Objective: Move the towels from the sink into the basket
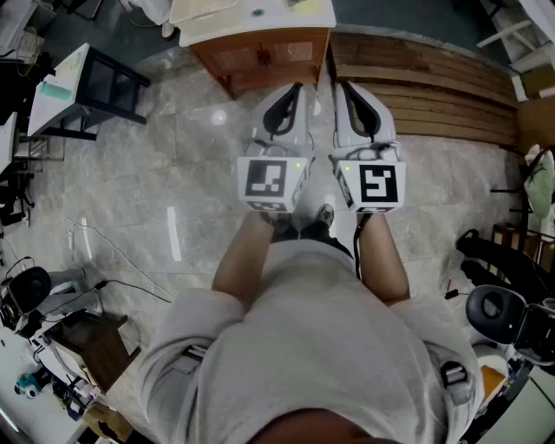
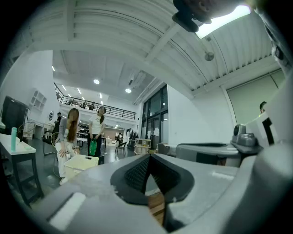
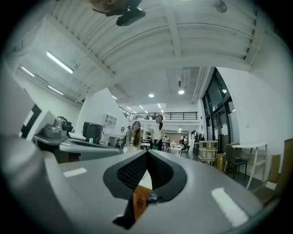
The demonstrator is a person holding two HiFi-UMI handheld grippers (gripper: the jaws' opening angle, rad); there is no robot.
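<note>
— Where do the towels lie from the grippers?
— I cannot make out the towels in any view. The left gripper [image 1: 295, 91] and the right gripper [image 1: 345, 91] are held level, side by side, in front of the person's chest over the marble floor [image 1: 156, 199]. Both point at a wooden cabinet [image 1: 260, 52] with a white surface [image 1: 251, 13] on top, which stands a little beyond their tips. Only the near edge of that top shows, so I cannot tell what lies on it.
— And the basket?
— The left gripper view shows a pale basket [image 2: 80, 165] on the floor, well away to the left, just beside a crouching person [image 2: 68, 141]. It is cream-coloured, with a slot near the rim. Whether it is the one for the task, I cannot tell.
— How do the grippers stand?
— Both are pressed together. On the left gripper [image 2: 149, 157] and on the right gripper [image 3: 147, 153] the black ribbed pads meet at the tips, with nothing pinched between them.
</note>
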